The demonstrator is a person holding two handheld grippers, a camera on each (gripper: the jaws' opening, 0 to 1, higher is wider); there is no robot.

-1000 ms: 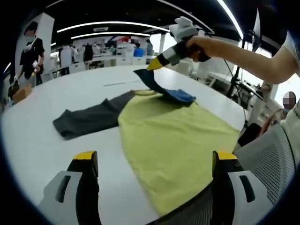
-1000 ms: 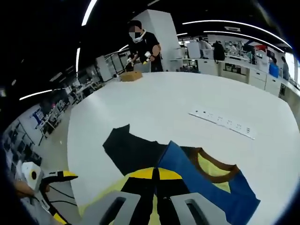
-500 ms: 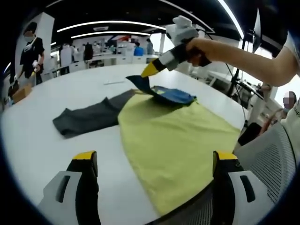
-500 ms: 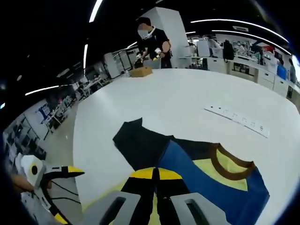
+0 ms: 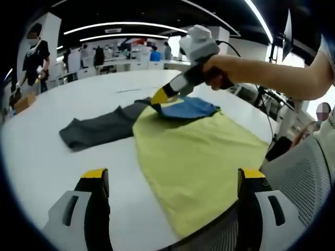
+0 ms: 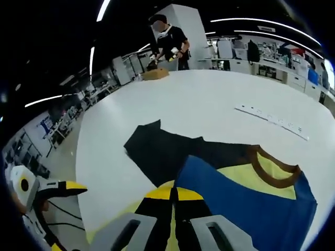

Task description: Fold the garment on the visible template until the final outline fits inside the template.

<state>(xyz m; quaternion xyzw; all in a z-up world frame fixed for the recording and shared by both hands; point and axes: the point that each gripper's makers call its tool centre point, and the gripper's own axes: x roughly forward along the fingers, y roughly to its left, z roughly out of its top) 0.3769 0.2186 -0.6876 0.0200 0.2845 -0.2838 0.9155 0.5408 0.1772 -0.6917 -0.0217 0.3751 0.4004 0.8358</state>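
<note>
Bare table (image 5: 42, 167) lies open left of the garment (image 5: 199, 157).

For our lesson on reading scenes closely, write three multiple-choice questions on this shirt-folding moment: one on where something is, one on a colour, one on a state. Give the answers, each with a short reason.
1. Where does the dark grey sleeve lie?
A. Flat on the white table, spread out from the shirt's body
B. Draped over the chair
C. Clamped in the left gripper

2. What colour is the collar trim?
A. Red
B. Brown
C. White

3. How do the left gripper's jaws stand?
A. Shut on the shirt
B. Shut on the sleeve
C. Wide apart, holding nothing

Answers:
1 A, it rests on the white table beside the yellow shirt body.
2 B, a brown band rims the neck opening.
3 C, bare gap between its jaws, while the right gripper pinches the blue sleeve.
</note>
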